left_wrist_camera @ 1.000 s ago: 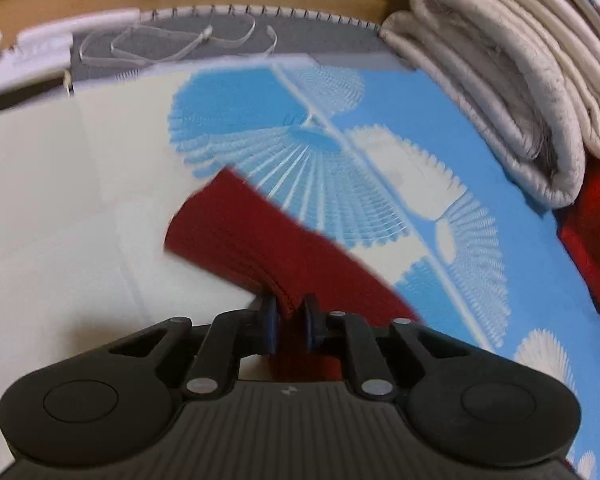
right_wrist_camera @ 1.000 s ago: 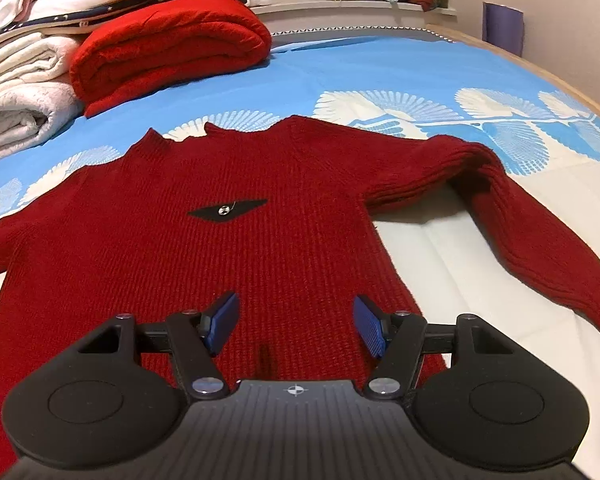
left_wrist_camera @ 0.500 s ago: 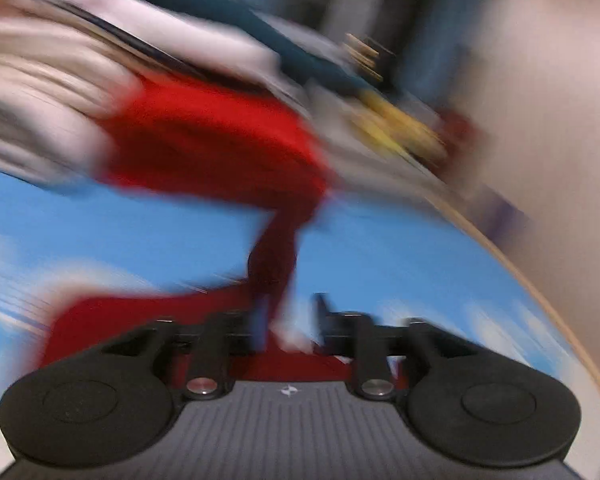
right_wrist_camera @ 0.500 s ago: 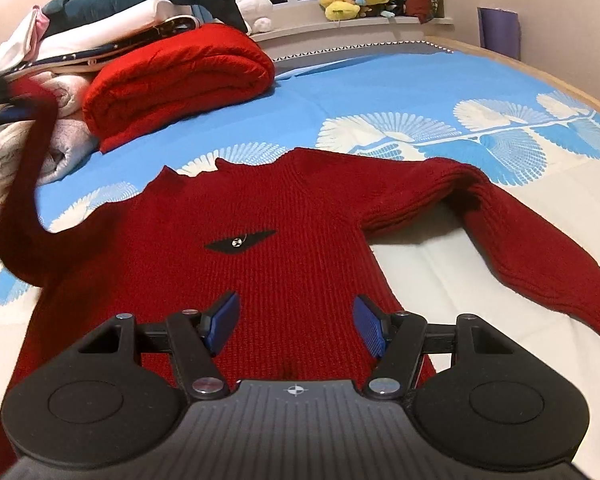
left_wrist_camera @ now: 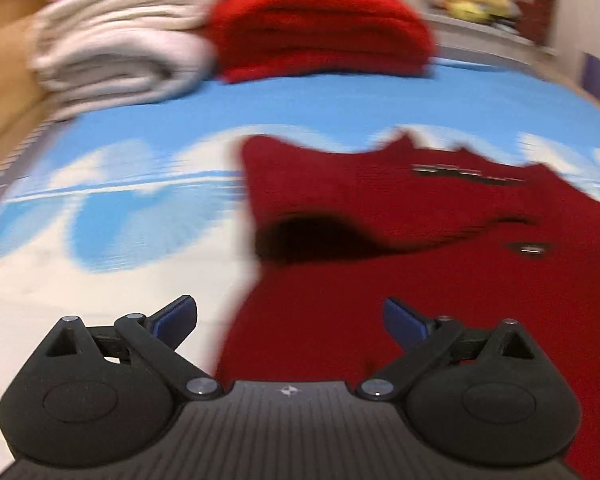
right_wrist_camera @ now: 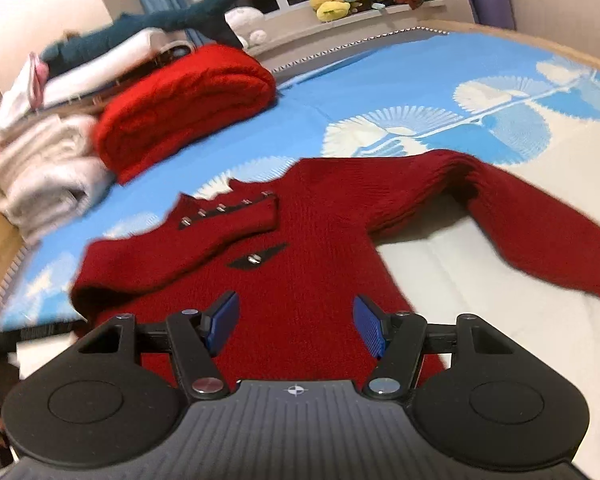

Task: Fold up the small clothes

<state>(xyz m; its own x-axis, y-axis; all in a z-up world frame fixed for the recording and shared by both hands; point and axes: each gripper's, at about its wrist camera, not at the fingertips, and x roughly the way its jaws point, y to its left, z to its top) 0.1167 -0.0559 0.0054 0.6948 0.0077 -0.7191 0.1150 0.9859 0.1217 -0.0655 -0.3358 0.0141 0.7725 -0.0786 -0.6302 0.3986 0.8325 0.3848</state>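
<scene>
Left gripper (left_wrist_camera: 290,316), jaws apart and holding nothing, above the sweater's (left_wrist_camera: 440,264) edge. Right gripper (right_wrist_camera: 296,326), jaws likewise apart and empty, over the sweater's (right_wrist_camera: 312,264) lower body. The sweater lies flat on the blue-and-white bedspread (right_wrist_camera: 420,80); one sleeve (right_wrist_camera: 188,240) is folded across its chest, the other sleeve (right_wrist_camera: 540,232) extends outward. Beyond the sweater's collar sit a folded red blanket (right_wrist_camera: 184,100) and white bedding (right_wrist_camera: 44,168).

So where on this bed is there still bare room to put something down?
Bare sheet lies below the sweater's outstretched sleeve, and blue sheet stretches beyond it toward the window. The far left is crowded: red blanket and white towels are stacked there.
</scene>
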